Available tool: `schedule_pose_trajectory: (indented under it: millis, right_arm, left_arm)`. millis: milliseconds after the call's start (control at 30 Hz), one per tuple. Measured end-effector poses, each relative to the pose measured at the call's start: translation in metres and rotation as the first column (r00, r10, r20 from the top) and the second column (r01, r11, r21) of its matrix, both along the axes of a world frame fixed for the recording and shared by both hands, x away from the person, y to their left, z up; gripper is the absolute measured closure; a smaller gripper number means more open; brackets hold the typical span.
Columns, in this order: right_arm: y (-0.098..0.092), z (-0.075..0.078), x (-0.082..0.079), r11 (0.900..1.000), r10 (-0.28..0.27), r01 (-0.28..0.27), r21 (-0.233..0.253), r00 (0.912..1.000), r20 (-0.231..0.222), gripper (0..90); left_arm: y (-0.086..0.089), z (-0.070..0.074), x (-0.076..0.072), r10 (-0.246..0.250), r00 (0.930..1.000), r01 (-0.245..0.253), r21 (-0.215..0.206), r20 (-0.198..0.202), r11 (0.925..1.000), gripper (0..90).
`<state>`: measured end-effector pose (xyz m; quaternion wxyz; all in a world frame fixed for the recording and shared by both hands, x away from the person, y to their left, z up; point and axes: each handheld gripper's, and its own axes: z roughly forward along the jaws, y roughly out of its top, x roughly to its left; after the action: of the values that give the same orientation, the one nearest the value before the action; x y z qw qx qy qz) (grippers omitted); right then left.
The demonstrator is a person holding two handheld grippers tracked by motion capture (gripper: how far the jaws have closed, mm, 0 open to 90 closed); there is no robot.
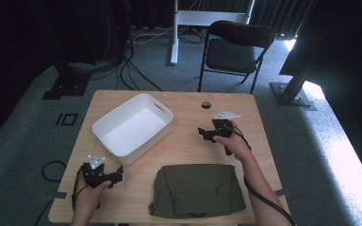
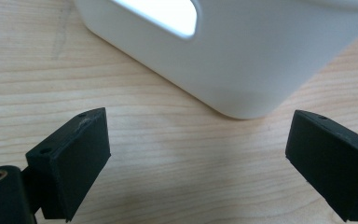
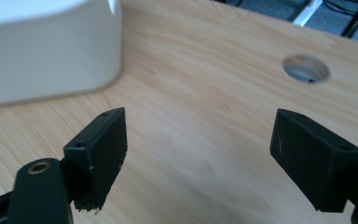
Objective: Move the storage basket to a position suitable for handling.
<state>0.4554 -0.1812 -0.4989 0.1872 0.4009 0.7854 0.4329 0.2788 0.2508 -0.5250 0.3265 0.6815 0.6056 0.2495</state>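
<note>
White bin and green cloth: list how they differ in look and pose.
The white bin is a rigid open tub with upright walls and handle slots; the green cloth is soft and lies folded flat. The white bin sits angled toward the table's far left; the green cloth lies at the near edge, roughly square to it. Both rest on the table, untouched by either hand-held gripper.

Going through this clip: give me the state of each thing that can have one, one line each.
white bin: upright on the table, nothing inside.
olive garment: folded, lying flat at the table's near edge, untouched.
left tool: open, holding nothing, near the bin's corner.
right tool: open, holding nothing, above bare tabletop.
folding chair: unfolded, unoccupied, beyond the table.
</note>
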Motion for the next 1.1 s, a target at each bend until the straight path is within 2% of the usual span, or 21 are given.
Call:
schedule_pose_trajectory:
  millis: [33, 100, 200, 300, 467, 533, 667, 733, 867, 933, 1000, 1033, 1100]
  right_arm:
    - [0.01, 0.004, 0.004, 1.0, 0.021, -0.021, -0.001, 0.9998, 0.007, 18.7]
    - [0.015, 0.007, 0.006, 1.0, 0.028, -0.028, -0.002, 0.9996, 0.006, 18.8]
    - [0.035, 0.013, 0.014, 0.999, 0.054, -0.054, -0.006, 0.9984, 0.015, 20.6]
    - [0.045, 0.016, 0.018, 0.998, 0.064, -0.064, -0.005, 0.9976, 0.027, 21.4]
    - [0.065, 0.024, 0.025, 0.996, 0.084, -0.084, 0.003, 0.9959, 0.035, 23.4]
    - [0.076, 0.028, 0.03, 0.996, 0.088, -0.088, -0.002, 0.9945, 0.057, 28.9]
    - [0.088, 0.029, 0.037, 0.996, 0.093, -0.093, -0.001, 0.994, 0.057, 32.9]
    - [0.091, 0.029, 0.038, 0.995, 0.097, -0.098, 0.002, 0.9938, 0.054, 33.3]
    - [0.106, 0.027, 0.048, 0.996, 0.094, -0.094, -0.007, 0.9936, 0.063, 38.3]
    - [0.106, 0.027, 0.048, 0.996, 0.094, -0.094, -0.007, 0.9936, 0.063, 38.3]
    - [0.113, 0.027, 0.052, 0.997, 0.079, -0.079, 0.006, 0.9949, 0.063, 42.6]
    - [0.115, 0.027, 0.053, 0.997, 0.081, -0.081, -0.002, 0.9946, 0.065, 42.8]
    - [0.12, 0.027, 0.056, 0.997, 0.082, -0.081, -0.018, 0.9941, 0.071, 46.7]
  left_arm:
    - [0.001, 0.002, 0.0, 0.0, 1.0, 0.0, 0.001, 0.005, 1.0, 7.2]
    - [0.002, 0.006, 0.0, 0.007, 0.9999, -0.007, -0.008, 0.015, 0.9999, 7.2]
    - [0.004, 0.011, 0.001, 0.014, 0.9995, -0.014, -0.008, 0.027, 0.9999, 7.2]
    - [0.004, 0.016, 0.002, 0.016, 0.999, -0.015, -0.023, 0.041, 0.9996, 7.2]
    - [0.003, 0.026, 0.007, 0.006, 0.9982, -0.005, -0.023, 0.059, 0.9997, 7.2]
    - [0.003, 0.029, 0.01, -0.008, 0.9987, 0.008, -0.009, 0.05, 0.9999, 7.1]
    - [0.002, 0.035, 0.01, -0.023, 0.9984, 0.024, -0.006, 0.051, 0.9997, 9.0]
    - [0.004, 0.038, 0.008, -0.019, 0.998, 0.021, -0.036, 0.06, 0.9991, 9.0]
    - [0.007, 0.041, 0.01, 0.002, 0.997, 0.003, -0.061, 0.077, 0.9981, 9.1]
    - [0.007, 0.041, 0.012, 0.002, 0.9972, 0.003, -0.066, 0.075, 0.9978, 9.1]
    - [0.007, 0.041, 0.017, -0.001, 0.9978, 0.008, -0.106, 0.066, 0.9943, 9.1]
    - [0.007, 0.041, 0.019, -0.001, 0.9977, 0.009, -0.118, 0.068, 0.993, 9.1]
    - [0.006, 0.044, 0.02, 0.003, 0.9963, 0.007, -0.114, 0.086, 0.9934, 11.2]
